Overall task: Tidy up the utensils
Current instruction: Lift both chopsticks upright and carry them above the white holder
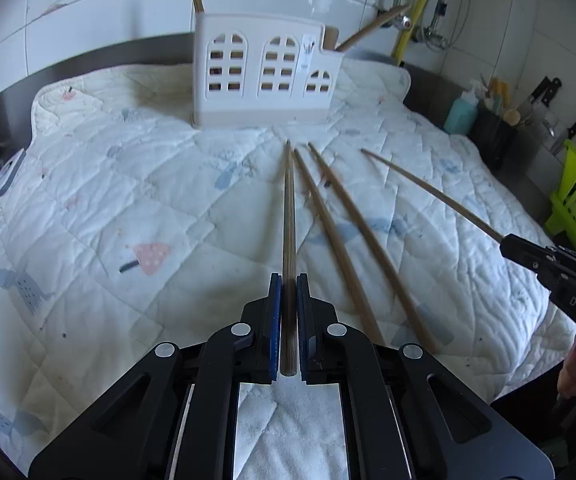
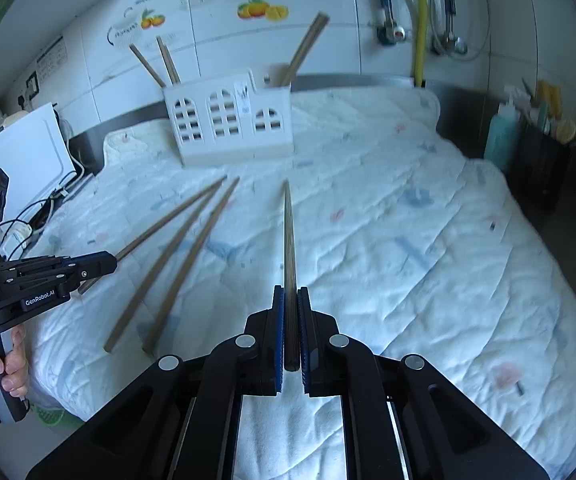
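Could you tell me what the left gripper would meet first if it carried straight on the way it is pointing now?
Probably the quilted cloth, since the left gripper tilts downward; the chopstick it holds would touch first, short of the white utensil holder.

"GenRobot.AI" on left hand-held gripper (image 2: pixel 114 261) (white), "DAS" on right hand-held gripper (image 1: pixel 506 243)

**What the two wrist views leave unclear**

Behind the white utensil holder (image 1: pixel 264 72), the lower ends of the chopsticks standing in it (image 2: pixel 168 64) are hidden by its wall, and the left wrist view's top edge cuts one off. Its small front label (image 2: pixel 243 98) is too small to read. Right of the holder, the knives and bottle (image 1: pixel 462 114) are blurred. The person's hand (image 2: pixel 4 364) is cut by the frame edge.
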